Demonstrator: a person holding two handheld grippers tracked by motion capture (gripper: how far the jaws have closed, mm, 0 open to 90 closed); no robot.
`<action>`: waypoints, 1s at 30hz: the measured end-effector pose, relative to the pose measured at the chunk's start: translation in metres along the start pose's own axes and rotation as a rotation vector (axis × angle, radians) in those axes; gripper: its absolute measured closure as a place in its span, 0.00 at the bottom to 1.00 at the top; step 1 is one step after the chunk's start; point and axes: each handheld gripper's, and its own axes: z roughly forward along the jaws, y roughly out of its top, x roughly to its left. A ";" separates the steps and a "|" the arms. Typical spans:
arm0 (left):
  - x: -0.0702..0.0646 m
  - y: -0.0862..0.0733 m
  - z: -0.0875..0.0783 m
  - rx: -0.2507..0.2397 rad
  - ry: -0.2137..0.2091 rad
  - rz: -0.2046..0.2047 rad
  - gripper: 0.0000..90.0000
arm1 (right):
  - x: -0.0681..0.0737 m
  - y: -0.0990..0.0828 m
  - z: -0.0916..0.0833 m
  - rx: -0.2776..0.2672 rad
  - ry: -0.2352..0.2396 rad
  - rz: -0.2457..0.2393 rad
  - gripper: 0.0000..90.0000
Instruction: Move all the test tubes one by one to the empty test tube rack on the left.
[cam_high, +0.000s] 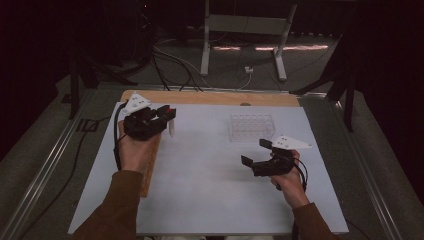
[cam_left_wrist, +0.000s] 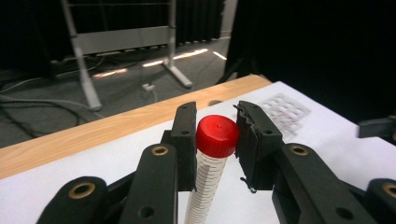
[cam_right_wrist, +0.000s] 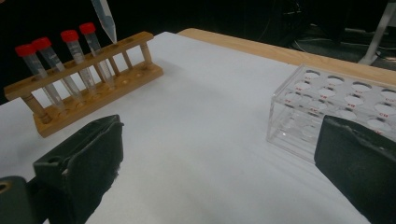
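My left gripper (cam_high: 169, 115) is at the table's far left, raised above the wooden rack (cam_high: 149, 167), and is shut on a clear graduated tube (cam_high: 171, 128) just below its red cap. In the left gripper view the red cap (cam_left_wrist: 216, 135) sits between the two black pads and the tube (cam_left_wrist: 205, 191) hangs straight down. The tube's pointed tip (cam_right_wrist: 104, 18) hangs over the wooden rack (cam_right_wrist: 93, 100), which holds several red-capped tubes (cam_right_wrist: 70, 60). My right gripper (cam_high: 255, 152) stands open and empty near the clear plastic rack (cam_high: 251, 126).
The clear rack (cam_right_wrist: 345, 100) has rows of round holes and sits at the white sheet's far right. A wooden board edge (cam_high: 210, 97) runs along the far side. Cables and a metal stand (cam_high: 245, 30) lie on the floor beyond.
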 end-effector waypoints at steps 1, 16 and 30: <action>0.004 -0.001 -0.002 -0.002 0.008 -0.005 0.79 | 0.000 0.000 -0.001 -0.001 0.000 -0.002 0.02; 0.047 -0.020 -0.007 0.014 0.122 -0.075 0.79 | -0.004 0.001 -0.010 -0.022 0.000 0.011 0.02; 0.062 -0.042 -0.007 0.066 0.155 -0.120 0.78 | -0.003 0.000 -0.010 -0.017 -0.002 0.005 0.02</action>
